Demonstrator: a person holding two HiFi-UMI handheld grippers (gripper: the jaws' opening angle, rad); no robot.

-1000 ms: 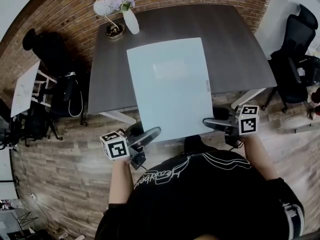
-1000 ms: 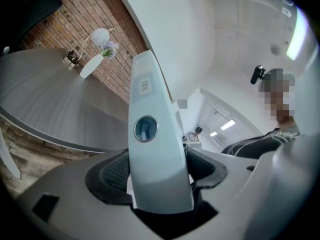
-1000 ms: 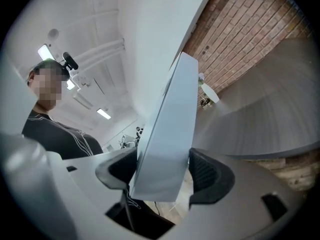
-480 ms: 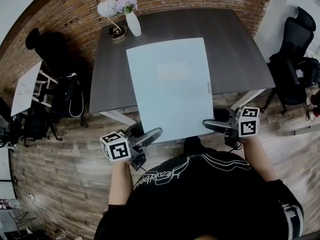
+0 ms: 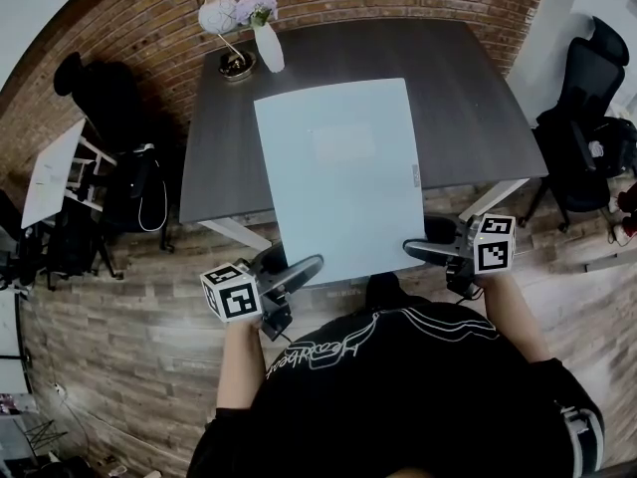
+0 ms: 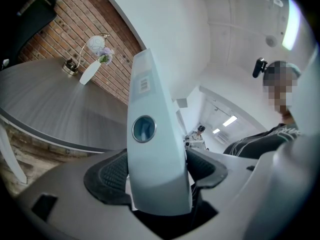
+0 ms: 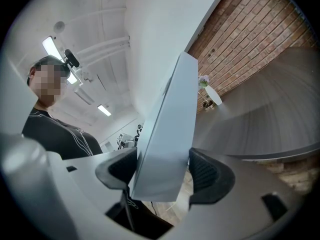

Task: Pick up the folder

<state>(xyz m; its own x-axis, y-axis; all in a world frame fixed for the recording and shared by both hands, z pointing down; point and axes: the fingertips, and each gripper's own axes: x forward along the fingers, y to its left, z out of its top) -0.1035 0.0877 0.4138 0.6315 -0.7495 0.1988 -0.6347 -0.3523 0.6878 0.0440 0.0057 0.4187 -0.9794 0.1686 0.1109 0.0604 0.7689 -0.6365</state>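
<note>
A pale blue-grey folder (image 5: 343, 172) is held up in the air above the dark table (image 5: 468, 88), its near edge toward me. My left gripper (image 5: 299, 270) is shut on the folder's near left corner, and my right gripper (image 5: 423, 250) is shut on its near right corner. In the left gripper view the folder's spine (image 6: 152, 149), with a round finger hole, stands between the black pads (image 6: 107, 176). In the right gripper view the folder's edge (image 7: 167, 134) rises between the pads (image 7: 210, 176).
A white vase with flowers (image 5: 264, 38) and a small lamp (image 5: 224, 28) stand at the table's far left corner. Black office chairs (image 5: 587, 108) are at the right, more dark chairs (image 5: 100, 98) and a white desk (image 5: 50, 172) at the left. Brick wall behind.
The folder and both grippers have barely shifted; the view has drifted slightly, with the folder a touch lower in the picture. Both grips are unchanged.
</note>
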